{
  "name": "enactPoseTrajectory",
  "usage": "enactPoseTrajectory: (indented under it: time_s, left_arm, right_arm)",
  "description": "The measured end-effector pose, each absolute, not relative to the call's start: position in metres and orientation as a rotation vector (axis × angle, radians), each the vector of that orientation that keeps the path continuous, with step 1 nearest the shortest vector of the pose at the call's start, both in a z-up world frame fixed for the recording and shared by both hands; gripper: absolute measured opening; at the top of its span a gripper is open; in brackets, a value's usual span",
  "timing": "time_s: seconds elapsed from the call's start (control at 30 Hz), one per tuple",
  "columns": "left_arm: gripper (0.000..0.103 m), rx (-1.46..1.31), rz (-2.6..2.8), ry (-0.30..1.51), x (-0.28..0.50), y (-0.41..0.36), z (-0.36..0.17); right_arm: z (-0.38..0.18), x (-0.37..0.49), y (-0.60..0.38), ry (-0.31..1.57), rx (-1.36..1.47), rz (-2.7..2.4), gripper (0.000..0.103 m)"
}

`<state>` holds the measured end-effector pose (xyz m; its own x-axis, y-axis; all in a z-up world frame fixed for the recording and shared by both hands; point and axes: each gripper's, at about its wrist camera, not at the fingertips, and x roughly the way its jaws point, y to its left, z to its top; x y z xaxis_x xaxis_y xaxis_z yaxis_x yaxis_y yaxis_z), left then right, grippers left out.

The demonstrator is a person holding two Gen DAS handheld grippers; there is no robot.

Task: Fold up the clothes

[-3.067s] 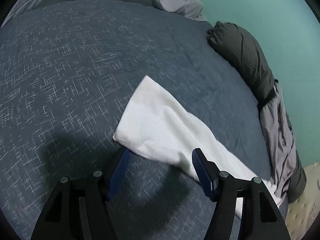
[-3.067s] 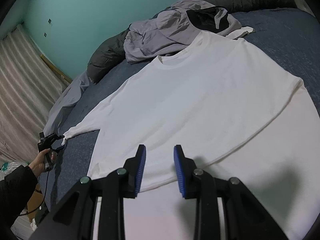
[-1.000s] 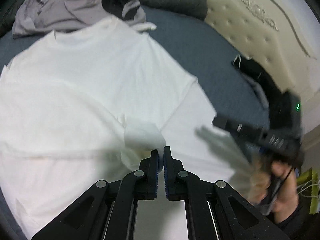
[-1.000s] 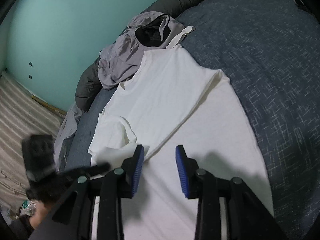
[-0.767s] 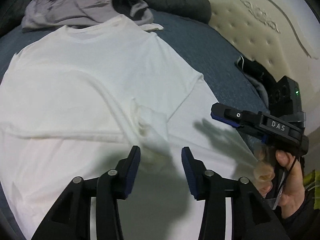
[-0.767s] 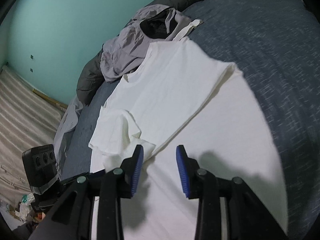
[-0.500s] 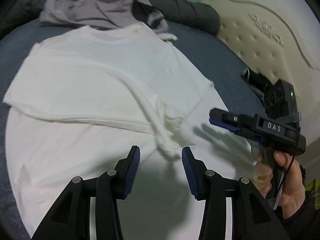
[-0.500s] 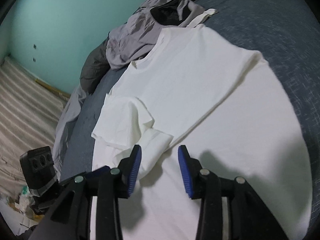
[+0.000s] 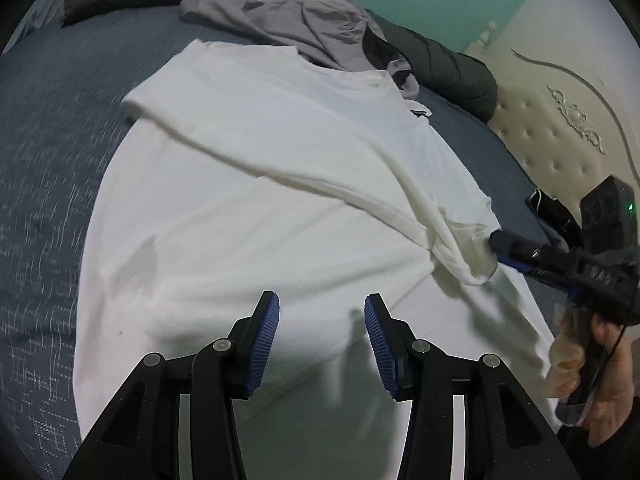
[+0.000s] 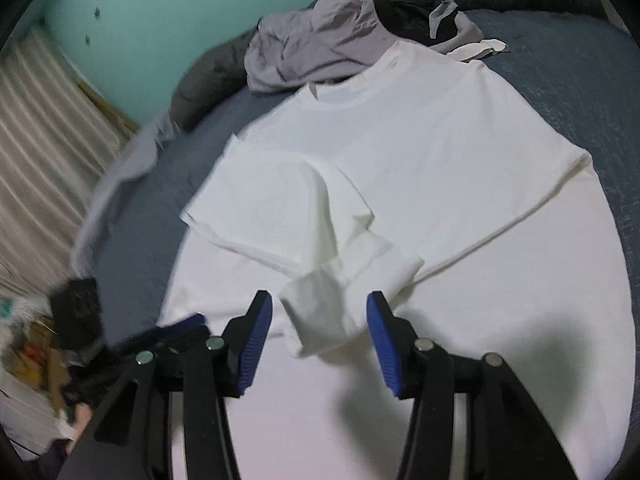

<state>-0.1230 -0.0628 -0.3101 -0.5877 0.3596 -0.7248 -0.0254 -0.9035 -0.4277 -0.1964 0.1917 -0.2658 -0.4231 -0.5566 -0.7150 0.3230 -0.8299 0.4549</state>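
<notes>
White T-shirt (image 10: 460,168) lies spread flat across the middle of the bed (image 10: 592,80), collar toward the far edge, hem toward the near edge. Dark blue cover shows on both sides of it. One sleeve (image 10: 304,216) is folded in over the chest; its cuff (image 10: 332,312) sits bunched and half rolled near the shirt's centre rather than lying flat.

At the far edge, a grey garment (image 10: 320,40) is heaped — its lower folds touch the shirt's collar. A dark rolled duvet (image 9: 440,64) runs behind it toward the headboard (image 9: 560,128).

Left gripper (image 9: 322,340) hangs above the lower body of the shirt, jaws apart, nothing between them.

Right gripper (image 10: 320,336) hovers over the bunched cuff with its jaws widening. The cuff shows in the gap in the right wrist view, but the pads do not press on it. In the left wrist view its tip sits right at the cuff.

Risks, as I judge them:
- Cuff left crumpled would put a lump inside any later fold and skew the edges.
- Dragging the fabric could pull the laid sleeve back open.
- A deep pinch may catch both layers, or the cover beneath.
- The grey heap may snag the collar when the top is lifted.
</notes>
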Motion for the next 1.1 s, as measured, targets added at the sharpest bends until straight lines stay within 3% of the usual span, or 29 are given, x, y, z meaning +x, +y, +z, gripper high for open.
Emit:
enactPoseTrajectory:
  time_s: [0.2,0.5,0.77,0.8,0.9,1.07,1.1]
  left_arm:
    - [0.048,-1.242,2.577,-0.532,-0.117,-0.067,-0.294]
    - [0.049,-1.16,2.586,-0.609,-0.111,-0.082,-0.269]
    - [0.049,-1.138,2.578,-0.613,-0.098,-0.088,-0.264]
    - [0.049,-1.139,2.576,-0.618,-0.098,-0.089,-0.265]
    - [0.049,-1.144,2.569,-0.635,-0.097,-0.093,-0.267]
    - [0.049,-1.153,2.555,-0.634,-0.098,-0.094,-0.27]
    - [0.049,-1.155,2.552,-0.632,-0.098,-0.094,-0.27]
  right_arm:
    - [-0.272,-0.191,0.191,-0.306,1.254,-2.307,0.012]
    - [-0.249,-0.153,0.246,-0.48,1.238,-2.445,0.007]
    - [-0.286,-0.134,0.278,-0.72,1.374,-2.428,0.008]
    - [-0.285,-0.134,0.284,-0.746,1.371,-2.438,0.011]
    - [-0.28,-0.137,0.297,-0.81,1.359,-2.466,0.04]
    - [-0.271,-0.171,0.293,-0.749,1.376,-2.456,0.042]
    - [-0.273,-0.181,0.29,-0.716,1.41,-2.46,0.047]
